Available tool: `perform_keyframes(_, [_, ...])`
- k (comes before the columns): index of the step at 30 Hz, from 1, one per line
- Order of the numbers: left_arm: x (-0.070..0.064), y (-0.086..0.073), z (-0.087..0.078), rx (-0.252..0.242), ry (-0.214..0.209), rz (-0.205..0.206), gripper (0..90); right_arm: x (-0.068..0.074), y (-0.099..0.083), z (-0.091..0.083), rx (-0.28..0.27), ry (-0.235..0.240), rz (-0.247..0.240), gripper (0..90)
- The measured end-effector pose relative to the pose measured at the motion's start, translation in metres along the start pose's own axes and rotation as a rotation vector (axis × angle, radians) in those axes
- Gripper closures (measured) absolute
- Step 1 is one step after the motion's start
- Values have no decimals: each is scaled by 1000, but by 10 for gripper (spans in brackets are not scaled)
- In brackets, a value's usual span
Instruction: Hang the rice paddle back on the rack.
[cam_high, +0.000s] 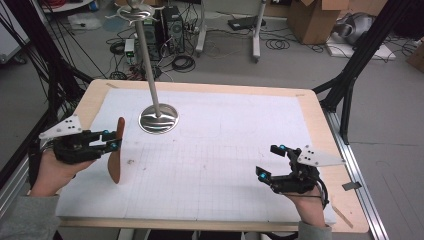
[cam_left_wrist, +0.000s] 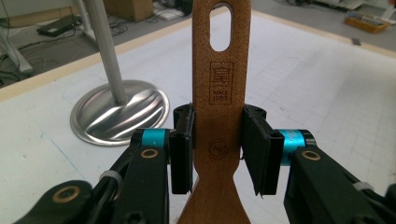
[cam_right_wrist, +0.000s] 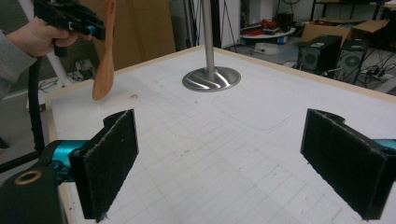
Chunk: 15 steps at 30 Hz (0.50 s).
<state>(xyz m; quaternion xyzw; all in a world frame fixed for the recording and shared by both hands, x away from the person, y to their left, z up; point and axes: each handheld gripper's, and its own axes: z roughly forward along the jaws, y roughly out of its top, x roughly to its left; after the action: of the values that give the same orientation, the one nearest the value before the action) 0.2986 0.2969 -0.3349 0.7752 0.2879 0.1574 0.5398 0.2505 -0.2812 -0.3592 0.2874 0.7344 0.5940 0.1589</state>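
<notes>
A brown wooden spatula (cam_high: 116, 155) hangs upright above the left side of the table, blade down, held by my left gripper (cam_high: 111, 140), which is shut on its handle. In the left gripper view the handle (cam_left_wrist: 219, 93) with its oval hole stands between the two pads (cam_left_wrist: 182, 149). A metal stand with a round base (cam_high: 158, 119) and a tall pole (cam_high: 146, 55) rises just beyond the spatula. My right gripper (cam_high: 270, 161) hovers over the right side of the table, open and holding nothing. In the right gripper view its pads (cam_right_wrist: 112, 158) stand wide apart, with the spatula (cam_right_wrist: 105, 60) far off.
The table carries a white gridded sheet (cam_high: 210, 150) with a wooden border (cam_high: 320, 115). Black frame struts (cam_high: 350, 75) stand at the right and left edges. Behind the table, cables, computer cases (cam_high: 170, 25) and cardboard boxes (cam_high: 312, 20) sit on the floor.
</notes>
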Motion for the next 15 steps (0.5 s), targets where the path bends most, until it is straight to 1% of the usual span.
perform_keyframes(2, [5, 2, -5, -4, 7, 3, 652, 0, 0, 0, 1, -2, 2, 100])
perform_keyframes(4, [11, 5, -10, -12, 17, -4, 652, 0, 0, 0, -2, 0, -2, 99])
perform_keyframes(5, [14, 6, -13, -17, 20, -8, 652, 1, -1, 0, 3, 2, 4, 100])
perform_keyframes(6, [17, 7, -14, -29, 17, -18, 653, 2, -1, 1, 4, 1, 4, 100])
perform_keyframes(7, [18, 8, -15, -36, 11, -18, 653, 2, -1, 1, 7, 3, 2, 100])
perform_keyframes(8, [20, 9, -15, -38, 11, -8, 653, 2, -1, 2, 9, 2, -3, 100])
perform_keyframes(11, [25, 14, -18, -34, 27, 1, 653, 3, -1, 5, 16, 3, -5, 99])
perform_keyframes(14, [33, 21, -21, -56, 33, -9, 653, 3, -2, 7, 27, 6, -5, 100])
perform_keyframes(15, [35, 24, -23, -57, 32, -7, 653, 2, -3, 9, 33, 7, -3, 100])
